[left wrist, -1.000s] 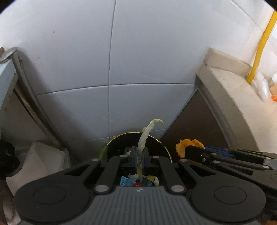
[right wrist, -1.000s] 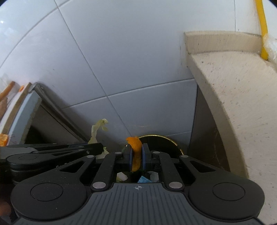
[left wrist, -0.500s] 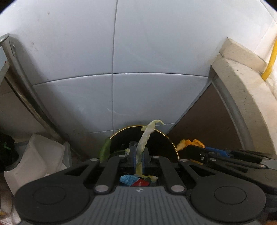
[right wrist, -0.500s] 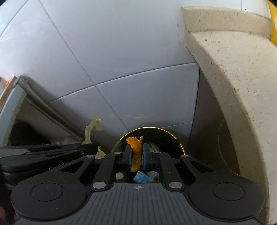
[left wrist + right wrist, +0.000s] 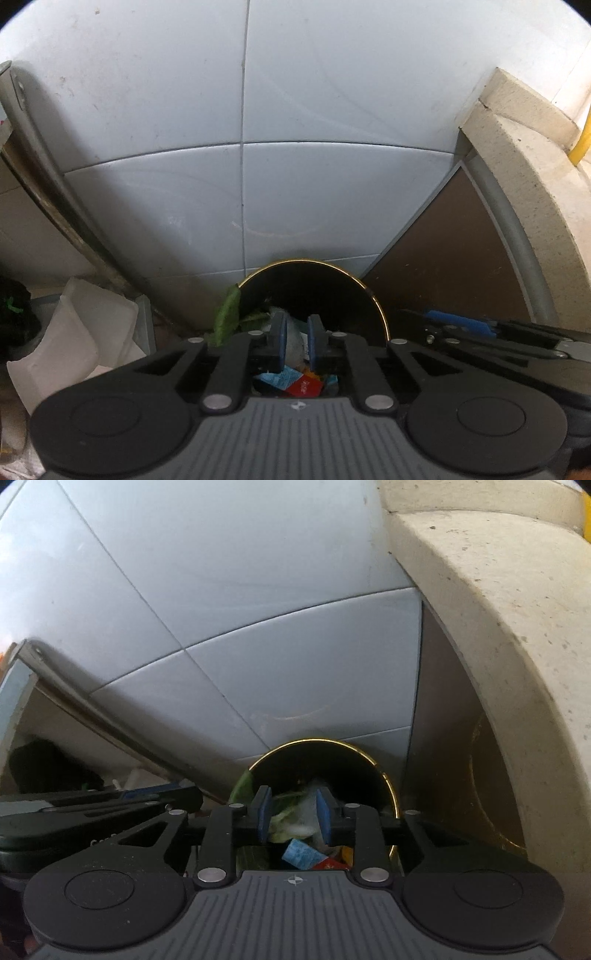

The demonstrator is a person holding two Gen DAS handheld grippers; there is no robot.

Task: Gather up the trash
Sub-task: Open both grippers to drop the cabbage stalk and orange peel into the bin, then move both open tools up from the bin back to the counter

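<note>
Trash bin, black with a gold rim, is standing on the floor against the tiled wall, beside a stone bench edge. Trash inside: green leaf hanging over the rim, pale vegetable scraps, blue wrapper, red wrapper. Left gripper is hovering over the bin mouth, jaws opening, a narrow gap showing, nothing pinched between them. Right gripper is hovering just beside it over the same bin, jaws opening wider, also empty. White crumpled plastic is lying left of the bin.
</note>
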